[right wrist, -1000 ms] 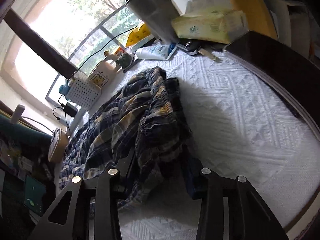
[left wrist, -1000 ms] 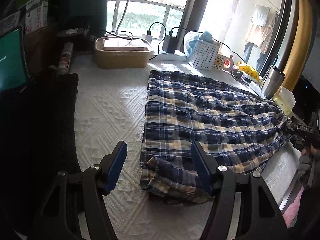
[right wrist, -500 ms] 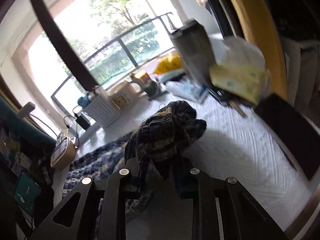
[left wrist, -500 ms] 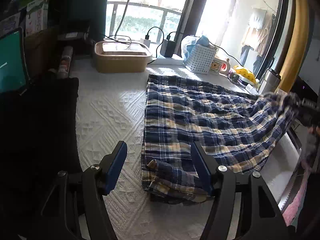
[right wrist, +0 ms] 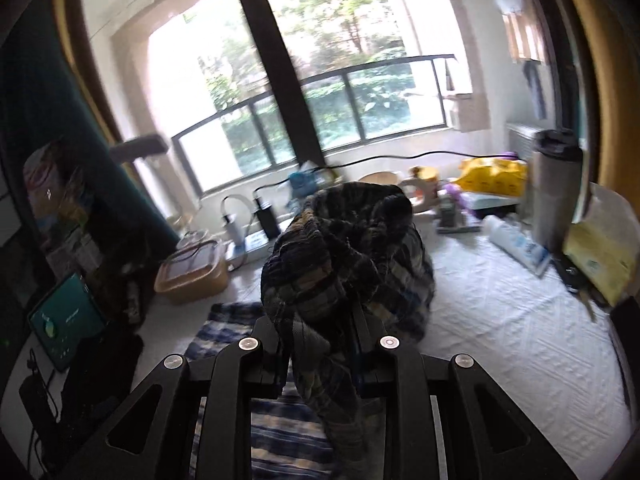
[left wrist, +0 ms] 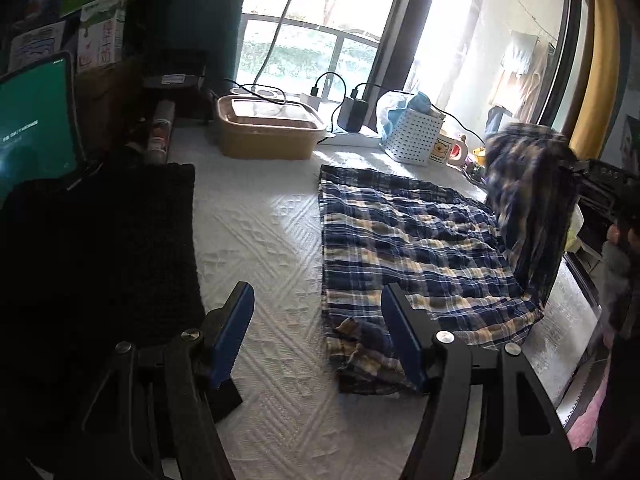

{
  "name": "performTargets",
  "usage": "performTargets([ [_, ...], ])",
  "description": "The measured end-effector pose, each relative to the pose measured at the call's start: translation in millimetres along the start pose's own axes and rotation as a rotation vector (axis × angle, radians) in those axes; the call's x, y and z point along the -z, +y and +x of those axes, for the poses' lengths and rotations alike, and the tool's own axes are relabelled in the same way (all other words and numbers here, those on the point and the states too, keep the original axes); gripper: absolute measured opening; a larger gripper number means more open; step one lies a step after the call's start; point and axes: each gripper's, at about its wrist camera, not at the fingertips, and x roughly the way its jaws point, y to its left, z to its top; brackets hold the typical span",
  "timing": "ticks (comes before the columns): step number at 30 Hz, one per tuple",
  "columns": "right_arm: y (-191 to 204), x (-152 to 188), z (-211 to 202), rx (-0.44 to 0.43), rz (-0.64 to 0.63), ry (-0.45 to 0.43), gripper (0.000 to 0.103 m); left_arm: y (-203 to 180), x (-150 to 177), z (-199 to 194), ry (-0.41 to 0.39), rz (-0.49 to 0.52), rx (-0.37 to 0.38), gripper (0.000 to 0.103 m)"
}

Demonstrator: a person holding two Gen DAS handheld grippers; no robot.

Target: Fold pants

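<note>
Pants (left wrist: 420, 248) of soft, light plaid cloth lie on the white bedspread (left wrist: 264, 248), 1 end raised; they will sag and bunch, so hems or waistband corners look like the best holds. Right gripper (right wrist: 320, 344) is raised above the bed, its 2 fingers pinched tight on a bunched end that droops over them. Left gripper (left wrist: 318, 332) hovers low near the other end, fingers wide apart, gripping nothing, the right pad (left wrist: 402, 336) over the crumpled edge.
</note>
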Motion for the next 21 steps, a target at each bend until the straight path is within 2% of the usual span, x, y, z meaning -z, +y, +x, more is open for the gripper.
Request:
performTargets([
  [10, 109, 56, 74, -0.132, -0.181, 0.199, 0.024, 12, 1, -7, -0.009, -0.021, -0.012, 0.066],
  [13, 133, 82, 96, -0.137, -0.275, 0.337, 0.025, 15, 0, -8, -0.008, -0.027, -0.023, 0.066],
  [15, 140, 95, 101, -0.135, -0.330, 0.385, 0.027, 16, 0, -9, -0.008, -0.029, -0.027, 0.066],
  [17, 141, 102, 101, -0.176, -0.338, 0.408, 0.043, 16, -1, -9, -0.008, -0.029, -0.032, 0.066],
  [19, 139, 103, 93, -0.251, -0.324, 0.398, 0.083, 15, -3, -9, -0.008, -0.025, -0.036, 0.066],
  [21, 139, 103, 80, -0.270, -0.335, 0.364, 0.086, 12, -6, -9, -0.012, -0.018, -0.037, 0.066],
])
